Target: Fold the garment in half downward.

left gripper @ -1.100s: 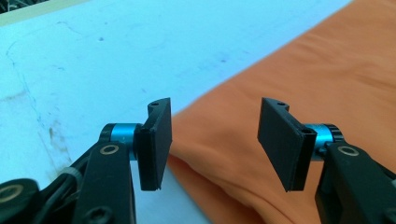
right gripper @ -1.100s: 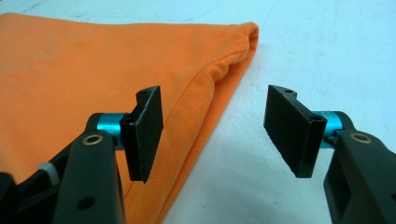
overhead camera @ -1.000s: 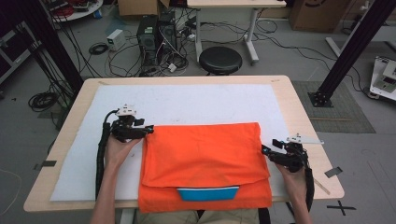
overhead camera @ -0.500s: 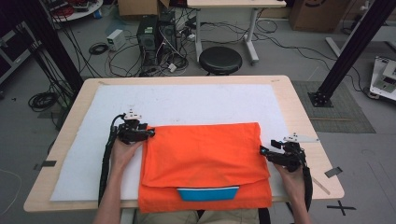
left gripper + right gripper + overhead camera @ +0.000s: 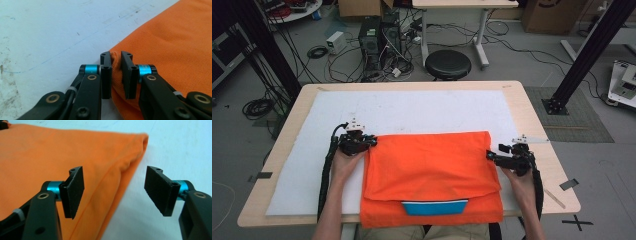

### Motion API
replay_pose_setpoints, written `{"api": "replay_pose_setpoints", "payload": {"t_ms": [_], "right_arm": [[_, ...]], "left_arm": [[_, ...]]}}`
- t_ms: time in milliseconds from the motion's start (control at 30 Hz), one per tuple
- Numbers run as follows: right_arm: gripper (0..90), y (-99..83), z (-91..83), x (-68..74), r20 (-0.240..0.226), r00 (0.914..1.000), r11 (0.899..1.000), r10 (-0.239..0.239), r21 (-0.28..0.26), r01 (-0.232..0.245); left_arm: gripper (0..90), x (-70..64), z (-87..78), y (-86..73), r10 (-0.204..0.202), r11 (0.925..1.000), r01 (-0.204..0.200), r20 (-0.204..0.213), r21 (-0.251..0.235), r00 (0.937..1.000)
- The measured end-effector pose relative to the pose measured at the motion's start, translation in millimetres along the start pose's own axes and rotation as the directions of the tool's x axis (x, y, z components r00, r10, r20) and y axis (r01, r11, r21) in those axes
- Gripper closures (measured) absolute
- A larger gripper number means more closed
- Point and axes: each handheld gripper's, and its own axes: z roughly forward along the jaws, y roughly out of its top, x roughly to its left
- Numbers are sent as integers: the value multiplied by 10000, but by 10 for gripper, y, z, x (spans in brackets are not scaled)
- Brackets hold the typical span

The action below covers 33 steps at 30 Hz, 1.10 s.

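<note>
both grippers slid nearer w/ the fold: left gripper (image 5: pixel 115 75) jaws pinch orange cloth (image 5: pixel 432 170) corner, right gripper (image 5: pixel 117 192) jaws wide apart, so right side released.

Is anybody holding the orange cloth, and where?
The left hand-held gripper pinches the orange cloth at its far left corner; the right hand-held gripper is open, holding nothing.

The orange shirt (image 5: pixel 432 175) lies flat on the white mat (image 5: pixel 412 112), at the side of the mat nearest the person. It is folded, with a top layer laid over a bottom layer. The bottom layer sticks out a little past the top one at the near edge. A blue collar (image 5: pixel 435 207) peeks out there, in the middle. The cloth looks smooth, with a few soft wrinkles.
</note>
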Motion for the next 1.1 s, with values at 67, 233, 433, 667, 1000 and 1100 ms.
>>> {"api": "replay_pose_setpoints", "payload": {"t_ms": [67,233,433,667,1000,1100], "right_arm": [[327,140,53,-39,229,9997,10000,-50,47,49],[396,445,254,-217,605,9982,9990,-12,439,-14],[393,515,557,-295,351,9991,9873,-238,1581,180],[448,506,665,-270,312,9980,9813,-553,1861,486],[804,550,730,-182,119,9935,9719,-1134,2088,1084],[820,580,750,-150,391,9897,9683,-1380,2156,1265]], "left_arm": [[797,0,0,0,-12,10000,12,4,-2,10000],[797,4,0,-1,-40,10000,40,30,-6,10000],[797,4,0,-1,-52,10000,52,33,-5,10000],[811,11,1,3,-125,9999,125,34,-44,9999],[832,14,14,72,-394,9986,397,-82,348,9992],[836,42,20,75,-635,9975,638,-120,301,9979]]}}
